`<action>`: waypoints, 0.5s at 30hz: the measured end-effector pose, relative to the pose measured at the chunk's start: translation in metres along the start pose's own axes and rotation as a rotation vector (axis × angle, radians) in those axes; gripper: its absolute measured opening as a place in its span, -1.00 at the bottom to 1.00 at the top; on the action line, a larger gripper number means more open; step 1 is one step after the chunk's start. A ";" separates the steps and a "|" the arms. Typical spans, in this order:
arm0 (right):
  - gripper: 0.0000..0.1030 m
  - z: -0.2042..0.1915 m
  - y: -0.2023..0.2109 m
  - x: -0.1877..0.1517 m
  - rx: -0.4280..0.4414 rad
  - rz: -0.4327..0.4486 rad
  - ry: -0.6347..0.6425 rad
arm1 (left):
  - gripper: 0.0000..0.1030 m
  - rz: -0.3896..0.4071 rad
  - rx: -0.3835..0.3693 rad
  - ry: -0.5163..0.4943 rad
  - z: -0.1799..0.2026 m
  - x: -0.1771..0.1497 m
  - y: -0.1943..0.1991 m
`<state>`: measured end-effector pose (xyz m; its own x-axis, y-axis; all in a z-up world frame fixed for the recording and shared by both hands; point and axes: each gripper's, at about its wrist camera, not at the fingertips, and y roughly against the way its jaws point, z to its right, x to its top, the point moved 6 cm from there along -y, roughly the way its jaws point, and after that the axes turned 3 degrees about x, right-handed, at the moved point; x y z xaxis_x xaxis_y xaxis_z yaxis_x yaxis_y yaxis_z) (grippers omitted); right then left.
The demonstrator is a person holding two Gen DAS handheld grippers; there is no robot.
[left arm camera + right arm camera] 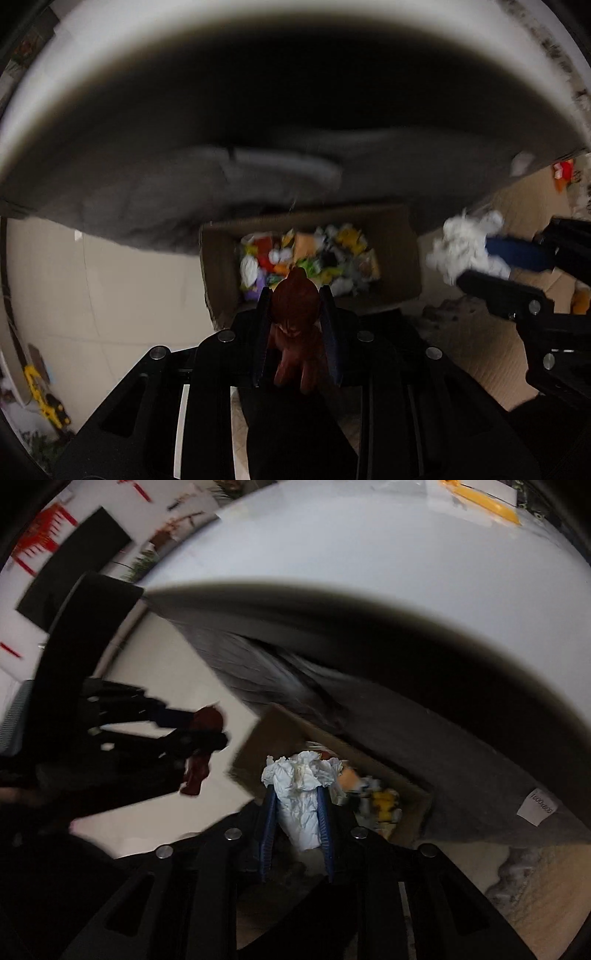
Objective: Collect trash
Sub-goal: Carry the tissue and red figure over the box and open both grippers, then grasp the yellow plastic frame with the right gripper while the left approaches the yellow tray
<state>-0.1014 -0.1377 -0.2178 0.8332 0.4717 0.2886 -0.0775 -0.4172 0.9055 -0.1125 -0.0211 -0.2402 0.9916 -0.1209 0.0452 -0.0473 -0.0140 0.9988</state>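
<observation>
My left gripper (294, 295) is shut on a dark red-brown toy figure (293, 317); it also shows in the right wrist view (201, 746). My right gripper (297, 794) is shut on a crumpled white tissue (301, 790), which shows at the right of the left wrist view (467, 247). Both grippers hang above the floor next to an open cardboard box (218, 266) that holds several colourful wrappers and paper scraps (306, 258). The box stands partly under a white table and also shows in the right wrist view (258, 753).
The white table top (369, 554) curves overhead, with its dark underside (258, 110) over the box. Flattened cardboard (491, 354) lies on the floor at the right, with a red item (563, 171) beyond. A yellow toy (46, 404) lies on the tiled floor at the left.
</observation>
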 end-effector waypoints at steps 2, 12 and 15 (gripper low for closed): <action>0.25 0.008 -0.015 -0.002 -0.039 -0.025 -0.018 | 0.37 -0.045 0.024 0.006 -0.002 -0.001 -0.016; 0.24 -0.006 0.008 -0.016 -0.007 -0.018 0.025 | 0.47 -0.028 0.071 -0.019 -0.015 -0.010 -0.006; 0.24 -0.013 0.039 -0.004 0.028 0.005 0.060 | 0.47 -0.001 0.095 -0.033 -0.021 -0.004 0.014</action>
<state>-0.1152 -0.1455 -0.1795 0.7987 0.5146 0.3118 -0.0656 -0.4406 0.8953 -0.1142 -0.0001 -0.2263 0.9873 -0.1534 0.0417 -0.0587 -0.1081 0.9924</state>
